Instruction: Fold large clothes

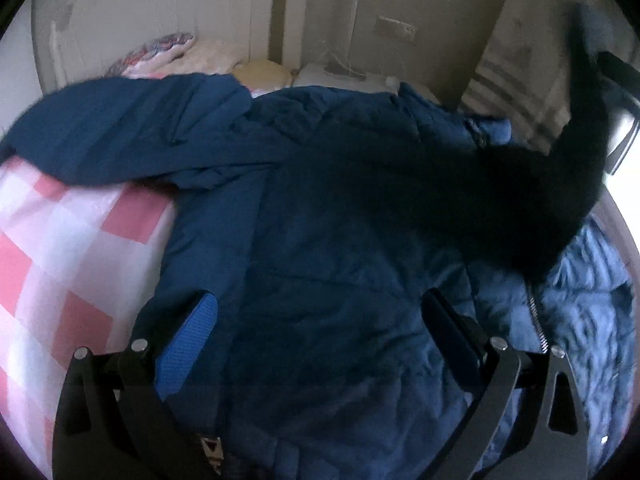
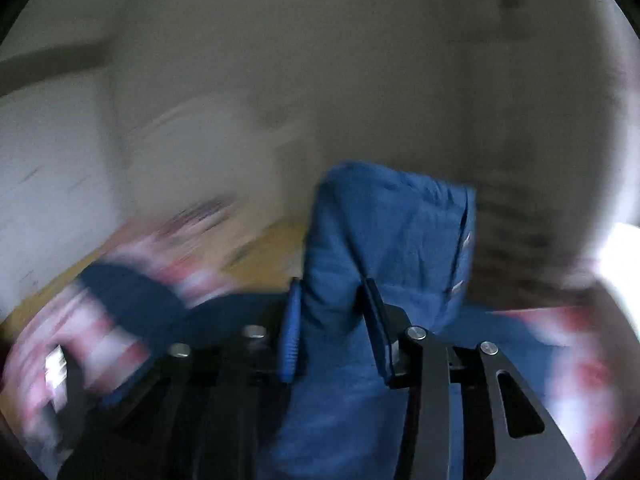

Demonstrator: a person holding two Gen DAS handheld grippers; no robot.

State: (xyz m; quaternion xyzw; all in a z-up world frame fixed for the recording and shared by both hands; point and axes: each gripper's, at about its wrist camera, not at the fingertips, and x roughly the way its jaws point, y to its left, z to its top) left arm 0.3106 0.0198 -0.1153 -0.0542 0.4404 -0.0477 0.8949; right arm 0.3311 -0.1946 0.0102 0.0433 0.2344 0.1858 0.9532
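The left gripper [image 1: 320,332] sits closest to the lens in its own view, its two fingers spread wide over a dark blue padded jacket [image 1: 320,216] with nothing caught between them; the left finger shows a blue pad [image 1: 192,344], the right one only its black edge. The jacket lies spread across a bed covered by a pink and white checked sheet [image 1: 60,240], one sleeve [image 1: 120,128] thrown out to the left over the sheet. A zipper [image 1: 538,324] runs along the open front at the lower right, where paler blue quilted lining shows. A dark, blurred flap of the jacket [image 1: 560,168] is lifted up at the right and hides the wall and part of the bed behind it. Beyond the jacket lie a patterned pillow [image 1: 160,50] and a cream cushion [image 1: 264,72] against a pale wall. In the right wrist view, the right gripper [image 2: 332,312] has its fingers partly closed on a fold of blue jacket fabric [image 2: 384,232] that stands up between them; the pads seem to press on it, though the heavy blur leaves that less than certain. Around it, the checked sheet and a strip of wooden floor [image 2: 264,256] are smeared.
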